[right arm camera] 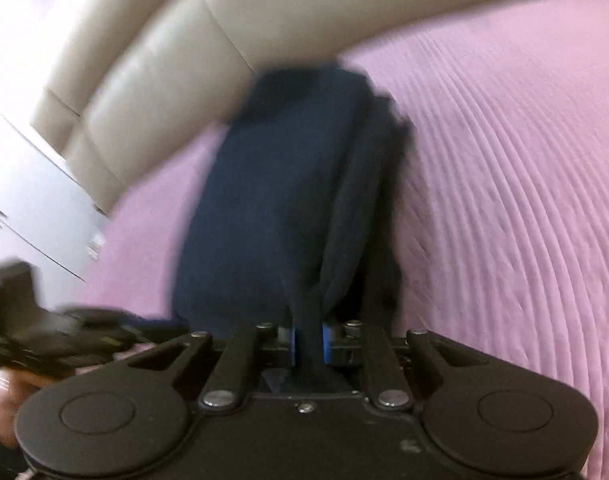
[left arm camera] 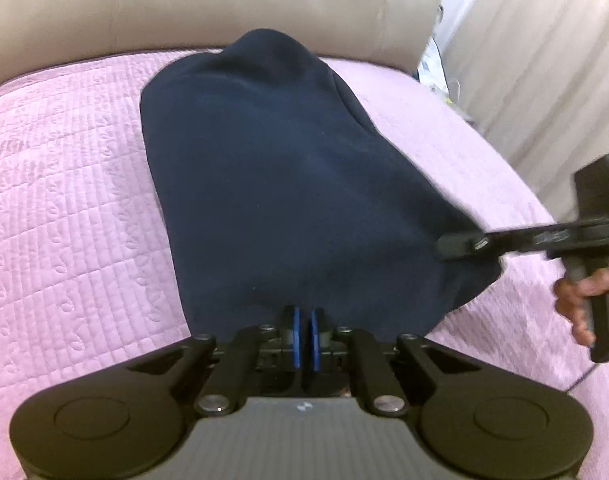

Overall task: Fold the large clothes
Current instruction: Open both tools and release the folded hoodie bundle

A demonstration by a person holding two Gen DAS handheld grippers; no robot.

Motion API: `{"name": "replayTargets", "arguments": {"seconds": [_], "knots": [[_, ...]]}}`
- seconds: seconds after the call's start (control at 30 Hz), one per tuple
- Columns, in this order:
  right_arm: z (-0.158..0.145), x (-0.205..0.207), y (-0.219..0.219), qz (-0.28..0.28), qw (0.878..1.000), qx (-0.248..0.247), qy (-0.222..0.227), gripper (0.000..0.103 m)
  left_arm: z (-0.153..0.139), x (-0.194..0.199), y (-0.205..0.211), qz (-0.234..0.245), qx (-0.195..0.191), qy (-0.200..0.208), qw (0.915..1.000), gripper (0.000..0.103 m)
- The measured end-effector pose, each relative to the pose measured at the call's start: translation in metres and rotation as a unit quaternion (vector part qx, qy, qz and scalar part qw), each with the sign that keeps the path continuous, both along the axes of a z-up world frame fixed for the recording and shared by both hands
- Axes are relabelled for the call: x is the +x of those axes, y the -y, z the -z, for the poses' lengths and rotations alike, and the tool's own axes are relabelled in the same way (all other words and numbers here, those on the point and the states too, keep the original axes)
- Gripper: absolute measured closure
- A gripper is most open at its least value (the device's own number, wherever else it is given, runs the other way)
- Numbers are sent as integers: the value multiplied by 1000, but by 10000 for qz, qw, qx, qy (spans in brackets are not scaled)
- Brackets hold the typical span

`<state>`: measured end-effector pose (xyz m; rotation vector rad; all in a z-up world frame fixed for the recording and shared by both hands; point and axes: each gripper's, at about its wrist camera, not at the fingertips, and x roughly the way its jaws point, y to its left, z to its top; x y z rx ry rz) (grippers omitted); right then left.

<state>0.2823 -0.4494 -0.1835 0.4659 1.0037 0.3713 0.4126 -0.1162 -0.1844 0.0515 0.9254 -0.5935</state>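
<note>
1. Black arms and round discs of the left gripper (left arm camera: 303, 334) fill the bottom of the left wrist view. Its two blue pads (left arm camera: 295, 336) stand almost together, with only a thin slit between them.
2. Just past those pads lies the near edge of the dark blue garment (left arm camera: 288, 184). The edge seems to go in between the pads, but the spot is too dark to be sure.
3. Over in the right wrist view, the right gripper (right arm camera: 307, 340) has its blue pads (right arm camera: 327, 342) pressed onto a bunched fold of the same dark blue garment (right arm camera: 280, 208). The cloth sticks out between them, so this gripper has a tight hold on it.
4. From the left wrist view, the right gripper (left arm camera: 454, 246) comes in from the right side. Its tip is at the right near corner of the garment. A hand (left arm camera: 580, 300) holds its black handle.
5. From the right wrist view, the left gripper (right arm camera: 104, 330) shows at the lower left. It is blurry.
6. Folded into a long, thick shape, the garment lies on a pink quilted bedspread (left arm camera: 64, 184). It runs from the two grippers away to the far side of the bed.
7. Its far end reaches a beige padded headboard (left arm camera: 184, 4) and looks to touch it.
8. Pale curtains (left arm camera: 544, 60) hang to the right of the bed in the left wrist view.
9. White cupboard doors (right arm camera: 20, 200) stand to the left in the right wrist view.
</note>
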Motion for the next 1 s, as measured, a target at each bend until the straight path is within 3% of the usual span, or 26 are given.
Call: {"name": "replayTargets", "arguments": {"seconds": [0.07, 0.13, 0.17, 0.2, 0.27, 0.33, 0.43, 0.6, 0.67, 0.7, 0.73, 0.77, 0.83, 1.0], "knots": [[20, 5, 4, 62, 9997, -8, -253, 91, 5, -1, 6, 137, 100, -34, 9999, 97], [9, 11, 1, -38, 9992, -113, -376, 88, 7, -2, 9, 149, 138, -40, 9998, 97], [0, 16, -2, -150, 9990, -207, -372, 75, 7, -2, 10, 169, 201, -7, 9997, 97], [-15, 22, -6, -272, 9985, -374, -302, 51, 7, -1, 10, 182, 271, 31, 9995, 97], [-52, 29, -10, -362, 9955, -837, 255, 19, 6, 3, 8, 171, 285, 5, 9994, 97], [-87, 49, -17, -505, 9850, -1100, 1226, 18, 6, 8, 5, 200, 178, -127, 9996, 97], [-111, 104, -39, -903, 9704, -1127, 1934, 15, 8, 12, 5, 173, 85, -222, 9996, 97], [-101, 200, -104, -1547, 9526, -1768, 1931, 15, 7, 7, 9, 309, 223, -73, 9992, 97], [-82, 226, -121, -1766, 9518, -2053, 1443, 15, 8, 8, 9, 307, 178, -111, 9993, 97], [-73, 234, -123, -1797, 9555, -1984, 1239, 24, 9, 8, 9, 296, 132, -146, 9994, 97], [-71, 236, -119, -1734, 9619, -1672, 1292, 45, 10, 9, 8, 293, 82, -176, 9994, 97], [-72, 233, -113, -1422, 9672, -1568, 1405, 92, 10, 10, 7, 290, 41, -195, 9994, 97], [-75, 228, -99, -999, 9735, -1227, 1649, 98, 13, 10, 6, 311, -35, -228, 9993, 97], [-34, 237, -108, -975, 9657, -1888, 1490, 101, 19, 14, 7, 320, -191, -333, 9987, 98]]}}
